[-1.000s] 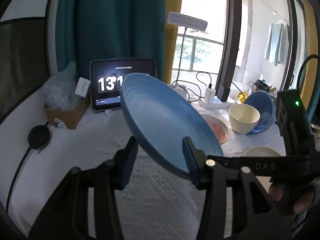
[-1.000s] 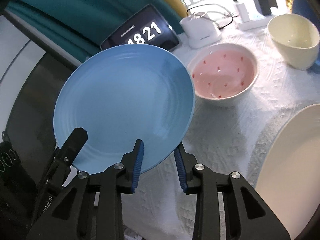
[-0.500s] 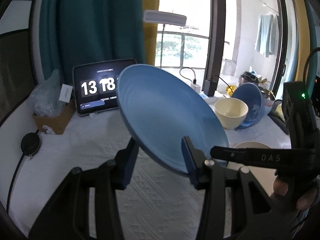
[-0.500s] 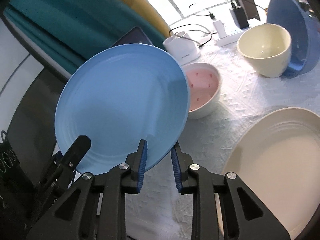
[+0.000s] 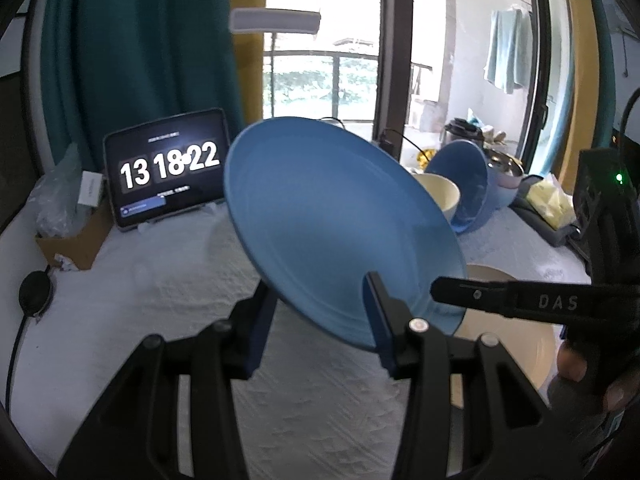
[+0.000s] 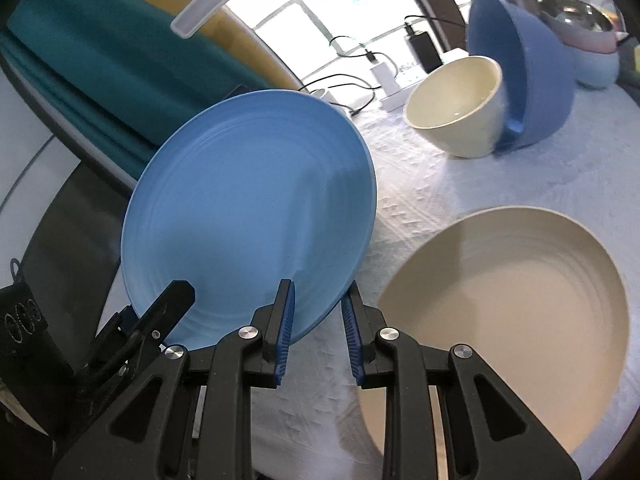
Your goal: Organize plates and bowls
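A blue plate [image 5: 340, 224] hangs tilted above the white tablecloth, held at its lower rim by both grippers. My left gripper [image 5: 320, 316] is shut on the rim, one finger over the plate's face and one under it. My right gripper [image 6: 318, 320] is shut on the same rim further right; one of its fingers [image 5: 460, 292] reaches in from the right in the left wrist view. A cream plate [image 6: 500, 312] lies flat on the cloth just right of the blue plate [image 6: 248, 208]. Behind it stands a cream bowl [image 6: 456, 104], with a blue bowl [image 6: 528, 80] tipped on its side against it.
A tablet showing a clock [image 5: 168, 172] and a cardboard box [image 5: 76, 240] stand at the back left. A lamp [image 5: 276, 20], chargers and cables [image 6: 400, 92] line the window side. Pots [image 6: 592, 60] crowd the far right. A hand [image 5: 580, 364] holds the right gripper.
Both grippers have carried the blue plate to the right across the table. The pink bowl has left view and the cream plate has come in. The right jaws have narrowed onto the rim.
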